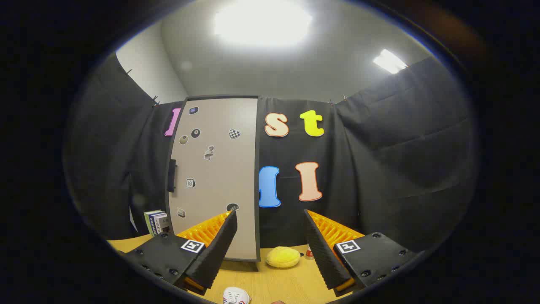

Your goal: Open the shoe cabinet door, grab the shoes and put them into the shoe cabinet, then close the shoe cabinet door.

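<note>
The shoe cabinet point(215, 177) stands upright on the wooden table, just beyond my left finger. Its pale door, dotted with stickers, is closed, and a dark handle point(171, 175) sits on its left edge. A white shoe point(235, 295) lies low on the table between the fingers, close to me and partly cut off. My gripper point(270, 219) is open with nothing between its fingers. It is held above the table, pointing at the cabinet's right edge and the booth wall.
A yellow plush object point(282, 256) rests on the table point(274, 283) just right of the cabinet's base. A small red-and-white item point(309, 252) sits beside it. Several books or boxes point(156, 222) stand left of the cabinet. Black cloth walls close in all around.
</note>
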### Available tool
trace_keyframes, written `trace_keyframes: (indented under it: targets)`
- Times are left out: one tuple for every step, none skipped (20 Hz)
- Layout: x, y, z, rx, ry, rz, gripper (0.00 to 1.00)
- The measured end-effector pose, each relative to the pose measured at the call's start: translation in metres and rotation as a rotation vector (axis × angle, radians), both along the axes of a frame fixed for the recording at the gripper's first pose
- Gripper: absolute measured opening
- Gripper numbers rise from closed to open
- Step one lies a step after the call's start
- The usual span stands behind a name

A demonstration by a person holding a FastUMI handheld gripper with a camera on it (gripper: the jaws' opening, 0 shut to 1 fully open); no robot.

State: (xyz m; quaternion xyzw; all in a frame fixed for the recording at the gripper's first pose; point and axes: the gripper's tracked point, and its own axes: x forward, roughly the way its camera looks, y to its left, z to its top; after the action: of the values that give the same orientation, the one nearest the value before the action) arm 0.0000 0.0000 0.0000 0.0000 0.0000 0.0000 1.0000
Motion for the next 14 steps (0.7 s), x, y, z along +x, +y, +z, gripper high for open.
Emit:
trace_keyframes:
  targets:
    - [0.0,-0.0009,-0.001,0.0,0.003,-0.003,0.97]
    - [-0.0012,-0.0009,-0.0015,0.002,0.005,-0.005,0.97]
    - [-0.0025,-0.0009,-0.0024,0.004,0.01,-0.006,0.97]
    - [-0.0027,-0.0014,-0.003,0.007,0.015,-0.009,0.97]
    - [-0.003,-0.0031,-0.0032,0.009,0.016,-0.013,0.97]
    - [-0.0033,-0.0033,-0.0022,0.011,0.016,-0.017,0.97]
    - [-0.0046,-0.0024,-0.0014,0.012,0.016,-0.019,0.97]
    - [-0.0052,-0.0018,0.0,0.011,0.014,-0.019,0.97]
    - [-0.0053,-0.002,0.0011,0.007,0.008,-0.023,0.97]
    - [-0.0057,-0.0011,0.0029,0.003,0.004,-0.027,0.97]
    - [-0.005,-0.0008,0.0034,-0.001,0.001,-0.031,0.97]
    - [-0.0052,0.0007,0.0037,-0.004,0.002,-0.032,0.97]
    - [-0.0061,0.0031,0.0033,-0.004,0.003,-0.032,0.97]
    - [-0.0067,0.0045,0.0037,-0.005,0.003,-0.031,0.97]
